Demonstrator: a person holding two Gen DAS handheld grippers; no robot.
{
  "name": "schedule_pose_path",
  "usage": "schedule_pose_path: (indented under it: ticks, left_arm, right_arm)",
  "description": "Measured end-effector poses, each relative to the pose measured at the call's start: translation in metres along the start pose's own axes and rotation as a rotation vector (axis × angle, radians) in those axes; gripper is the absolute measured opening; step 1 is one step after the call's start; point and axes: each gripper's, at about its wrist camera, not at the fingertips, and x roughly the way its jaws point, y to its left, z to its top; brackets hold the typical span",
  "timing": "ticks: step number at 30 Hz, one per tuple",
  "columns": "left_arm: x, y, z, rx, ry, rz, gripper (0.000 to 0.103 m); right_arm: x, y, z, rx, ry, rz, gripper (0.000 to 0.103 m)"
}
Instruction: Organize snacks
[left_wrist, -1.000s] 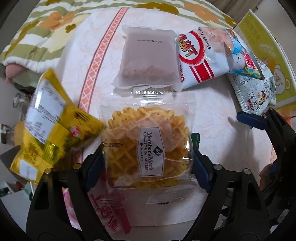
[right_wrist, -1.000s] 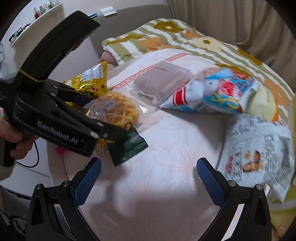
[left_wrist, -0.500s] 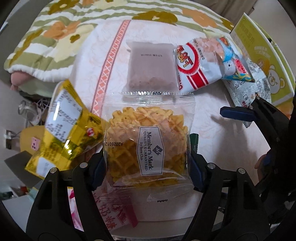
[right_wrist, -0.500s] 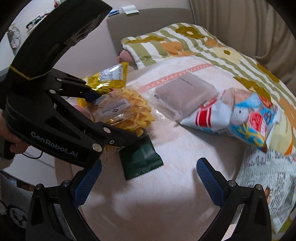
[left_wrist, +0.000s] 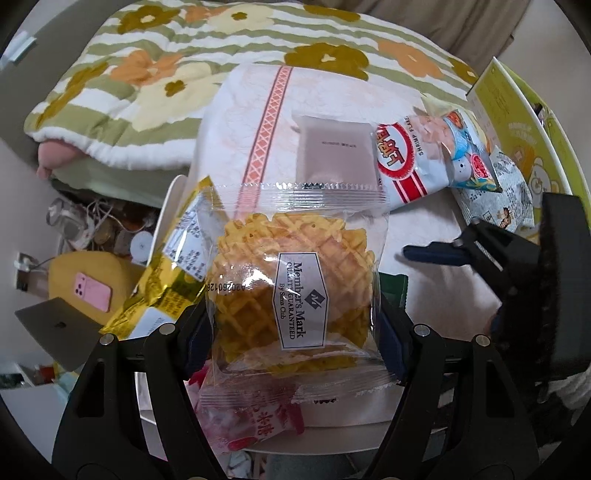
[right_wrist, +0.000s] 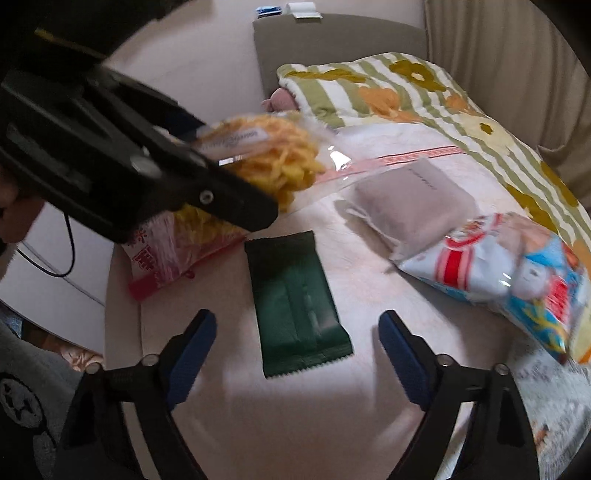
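Right wrist: wide right tongs (right_wrist: 297, 354) over pink tablecloth (right_wrist: 332, 406); left tongs (left_wrist: 291, 328) clamp waffle packet (left_wrist: 295, 280).

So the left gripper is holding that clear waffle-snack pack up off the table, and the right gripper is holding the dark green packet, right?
Not quite. The right gripper is open and holds nothing; the dark green packet lies flat on the table, as the right wrist view shows. The left gripper does hold the waffle-snack pack.

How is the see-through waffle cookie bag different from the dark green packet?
The clear waffle cookie bag shows its yellow cookies; the dark green foil packet hides its contents. The waffle bag is lifted in the left claw; the green packet lies flat on the table. Both are sealed snacks.
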Motion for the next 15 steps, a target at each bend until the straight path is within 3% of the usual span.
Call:
schedule_pose_path:
  ticks: [9,13,15]
  left_arm:
    - [-0.007,0.005,-0.003,-0.003,-0.007,-0.001,0.071]
    - [-0.01,0.006,-0.003,-0.006,-0.01,-0.016,0.071]
    - [-0.011,0.007,-0.003,-0.009,-0.01,-0.022,0.071]
  right_arm:
    - [0.016,0.007,0.007,-0.069,0.021,-0.03,0.061]
    - [0.015,0.006,0.006,-0.079,0.028,-0.048,0.045]
    - [0.014,0.008,0.003,-0.087,0.029,-0.056,0.042]
